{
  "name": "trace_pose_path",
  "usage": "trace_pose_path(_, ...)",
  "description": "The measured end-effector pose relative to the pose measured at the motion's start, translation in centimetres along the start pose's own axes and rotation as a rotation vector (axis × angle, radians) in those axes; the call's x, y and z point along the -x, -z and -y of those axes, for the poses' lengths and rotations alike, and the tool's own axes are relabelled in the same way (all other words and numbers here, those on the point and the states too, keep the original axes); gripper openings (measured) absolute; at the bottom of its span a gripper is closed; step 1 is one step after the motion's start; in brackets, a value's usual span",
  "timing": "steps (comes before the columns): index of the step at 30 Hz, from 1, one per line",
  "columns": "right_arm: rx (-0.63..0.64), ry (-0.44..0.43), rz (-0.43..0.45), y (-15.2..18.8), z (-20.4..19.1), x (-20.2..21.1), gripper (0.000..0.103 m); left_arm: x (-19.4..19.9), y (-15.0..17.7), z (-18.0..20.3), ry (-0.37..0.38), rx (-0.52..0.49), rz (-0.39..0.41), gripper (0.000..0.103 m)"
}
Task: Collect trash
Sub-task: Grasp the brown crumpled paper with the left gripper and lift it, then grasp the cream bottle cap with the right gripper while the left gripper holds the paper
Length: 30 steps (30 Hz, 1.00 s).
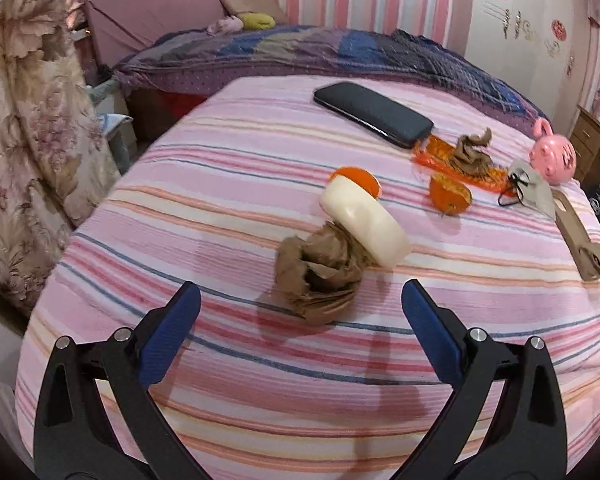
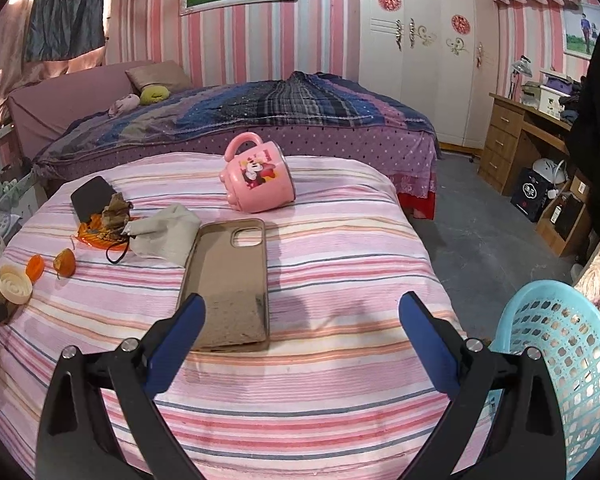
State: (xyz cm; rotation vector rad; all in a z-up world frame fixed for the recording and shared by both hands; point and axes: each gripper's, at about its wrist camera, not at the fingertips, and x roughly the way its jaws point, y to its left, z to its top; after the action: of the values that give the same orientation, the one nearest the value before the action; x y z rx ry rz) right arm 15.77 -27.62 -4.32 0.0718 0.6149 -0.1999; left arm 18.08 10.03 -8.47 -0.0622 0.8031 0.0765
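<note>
A crumpled brown paper wad lies on the pink striped cloth, just ahead of my open, empty left gripper. A cream round lid leans on the wad, with an orange cap behind it. Farther right lie an orange peel piece, an orange wrapper and a second brown wad. My right gripper is open and empty above the cloth, beside a brown phone case. A light blue basket stands at the lower right.
A black phone, a pink mug on its side and a grey cloth pouch lie on the striped table. A bed stands behind. A wooden desk and boxes are at the right.
</note>
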Motion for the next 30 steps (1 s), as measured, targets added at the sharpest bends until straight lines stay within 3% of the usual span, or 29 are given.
trace_pose_path(9, -0.010, -0.009, -0.011, 0.2, -0.8, 0.0, 0.095, -0.2, -0.1, 1.3, 0.036, -0.067, 0.011, 0.041)
trace_pose_path(11, -0.007, -0.010, -0.013, 0.2, -1.0, 0.0, 0.095, 0.5, -0.1, 1.3, 0.072, -0.083, 0.022, 0.041)
trace_pose_path(19, 0.079, -0.061, -0.036, 1.1, -4.7, 0.4, 0.095, 4.0, -0.4, -0.7, 0.049, -0.106, 0.090, 0.041)
trace_pose_path(24, 0.117, -0.175, -0.036, 1.2, -8.6, 1.1, 0.095, 4.6, -0.9, -3.8, -0.012, -0.035, 0.107, 0.041)
trace_pose_path(30, 0.209, -0.270, -0.021, 1.8, -16.6, 1.3, 0.095, 4.7, -1.3, -9.1, -0.048, 0.118, 0.120, 0.041)
